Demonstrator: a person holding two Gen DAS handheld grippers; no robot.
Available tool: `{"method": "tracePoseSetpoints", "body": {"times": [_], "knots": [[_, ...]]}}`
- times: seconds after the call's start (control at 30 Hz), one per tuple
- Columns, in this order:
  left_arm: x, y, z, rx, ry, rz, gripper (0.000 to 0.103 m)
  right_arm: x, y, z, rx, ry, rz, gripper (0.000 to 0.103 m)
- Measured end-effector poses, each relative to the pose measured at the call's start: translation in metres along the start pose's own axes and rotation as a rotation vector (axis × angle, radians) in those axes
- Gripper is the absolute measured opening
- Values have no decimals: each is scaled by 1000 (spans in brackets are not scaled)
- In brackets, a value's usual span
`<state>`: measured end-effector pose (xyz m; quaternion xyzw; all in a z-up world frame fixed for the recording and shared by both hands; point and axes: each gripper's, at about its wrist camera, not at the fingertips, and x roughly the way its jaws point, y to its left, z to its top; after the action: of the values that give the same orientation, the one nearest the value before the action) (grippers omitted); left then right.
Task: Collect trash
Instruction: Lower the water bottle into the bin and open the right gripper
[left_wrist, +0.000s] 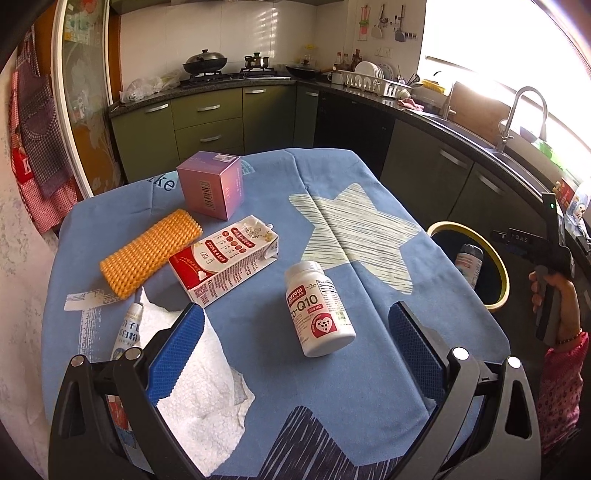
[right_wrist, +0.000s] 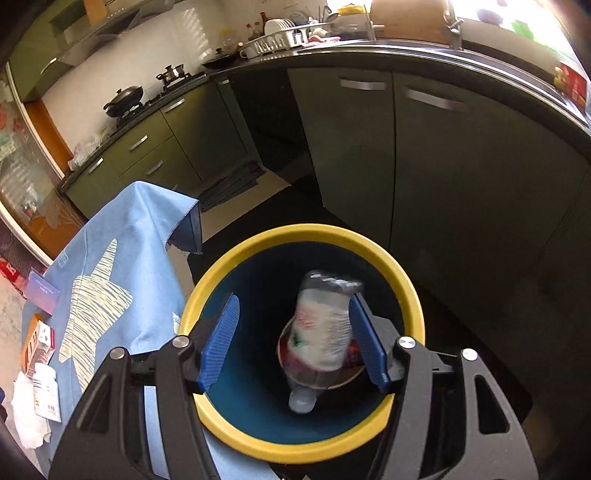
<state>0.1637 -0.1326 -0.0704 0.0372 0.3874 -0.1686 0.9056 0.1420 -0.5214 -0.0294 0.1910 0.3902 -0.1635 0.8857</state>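
My left gripper (left_wrist: 296, 310) is open above the blue-clothed table (left_wrist: 369, 350). A white supplement bottle (left_wrist: 317, 310) lies on its side just ahead, between the fingers' lines. Further left lie a red-and-white milk carton (left_wrist: 225, 258), an orange foam net (left_wrist: 151, 251), a pink box (left_wrist: 210, 184), a crumpled paper towel (left_wrist: 199, 387) and a small tube (left_wrist: 127, 328). In the right wrist view my right gripper (right_wrist: 294, 299) is open over the yellow-rimmed bin (right_wrist: 306, 232). A blurred plastic bottle (right_wrist: 325, 325) hangs between the pads, beside the right one and clear of the left. A bowl (right_wrist: 321, 380) lies in the bin.
The bin (left_wrist: 504, 273) stands on the floor off the table's right edge, with dark green cabinets (right_wrist: 461, 184) close behind it. A hand (left_wrist: 554, 295) in a pink sleeve holds the right gripper there. A stove and sink counter run along the back.
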Motion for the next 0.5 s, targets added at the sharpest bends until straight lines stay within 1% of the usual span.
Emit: {"method": "tracePoseSetpoints", "body": {"times": [0.03,0.1,0.27,0.33,0.5], "knots": [[2,-1,0,2,4,-1,98,-3,-2,-3,2,-5,0,63],[7,-4,1,8,15,-1,98,-12,0,-12,5,-15,0,64],[21,-14,3,30,48,5,98,-26,-1,-28,8,-19,40,65],[28,-15,5,24,63,5,98,-33,-2,-32,7,-21,54,65],[55,-20,7,-20,115,-28,98,-43,4,-40,-8,-30,92,67]]}}
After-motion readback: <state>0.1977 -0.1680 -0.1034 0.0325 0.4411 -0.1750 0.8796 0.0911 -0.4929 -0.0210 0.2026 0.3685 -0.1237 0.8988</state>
